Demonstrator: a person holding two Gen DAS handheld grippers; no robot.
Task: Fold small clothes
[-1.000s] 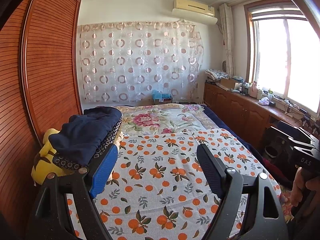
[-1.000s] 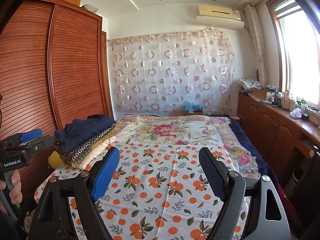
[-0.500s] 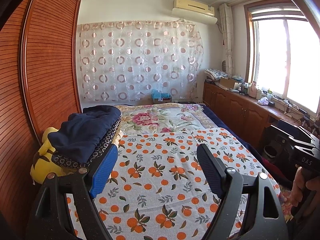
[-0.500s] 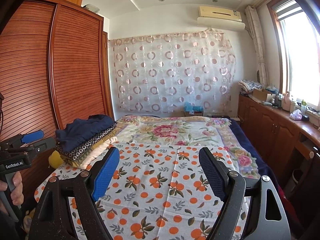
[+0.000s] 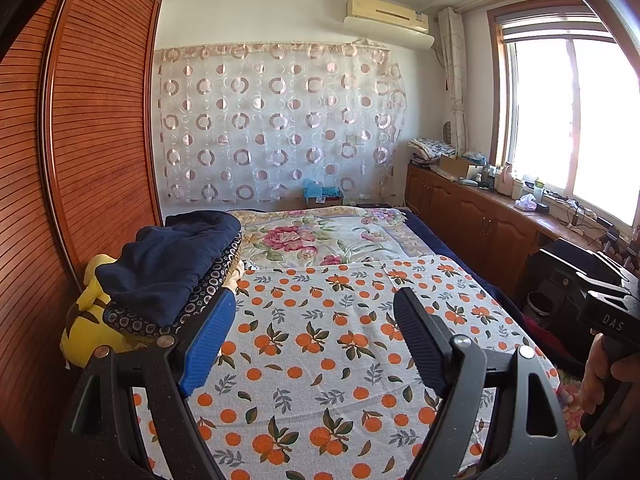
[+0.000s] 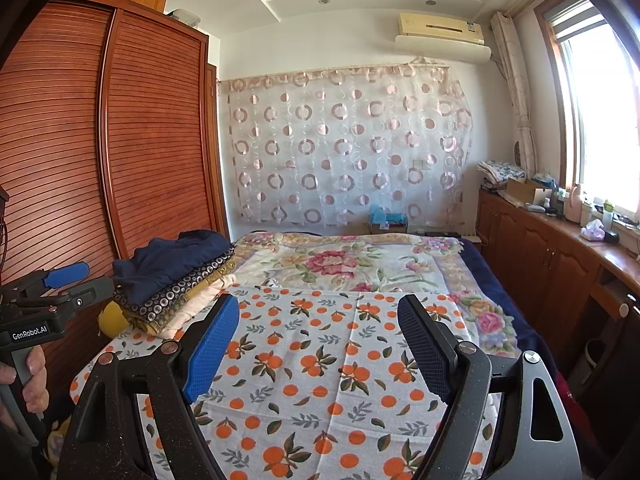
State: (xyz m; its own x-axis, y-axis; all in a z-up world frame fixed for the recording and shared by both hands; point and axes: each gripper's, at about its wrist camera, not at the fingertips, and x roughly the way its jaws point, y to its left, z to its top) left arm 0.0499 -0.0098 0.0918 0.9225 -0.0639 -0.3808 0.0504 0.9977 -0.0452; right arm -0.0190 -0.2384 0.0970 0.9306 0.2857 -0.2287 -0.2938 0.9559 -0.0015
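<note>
Left hand-held gripper [image 5: 312, 336]: mine, held above the near end of the bed, jaws spread wide with nothing between them; one blue pad and one dark pad face each other across bare cloth.
Right hand-held gripper [image 6: 318, 344]: also mine, released and empty in the same way, pointing along the bed toward the far wall.
My hands: in the left wrist view my right hand [image 5: 600, 376] grips a dark handle at the right edge; in the right wrist view my left hand [image 6: 30, 376] grips the other handle at the left edge.
Stack of folded clothes [image 5: 176, 272]: at the left side of the bed beside the wardrobe; a navy garment [image 6: 172, 260] lies rumpled on top, over a dark piece with ring print, a mustard layer and a pale layer.
Yellow plush toy [image 5: 90, 324]: touching the stack, on its wardrobe side.
Orange-print sheet [image 5: 320, 344]: spread flat over the near half of the bed, under both grippers.
Floral quilt [image 6: 344, 260]: covers the far half.
Wardrobe [image 6: 120, 140]: slatted wooden doors along the left.
</note>
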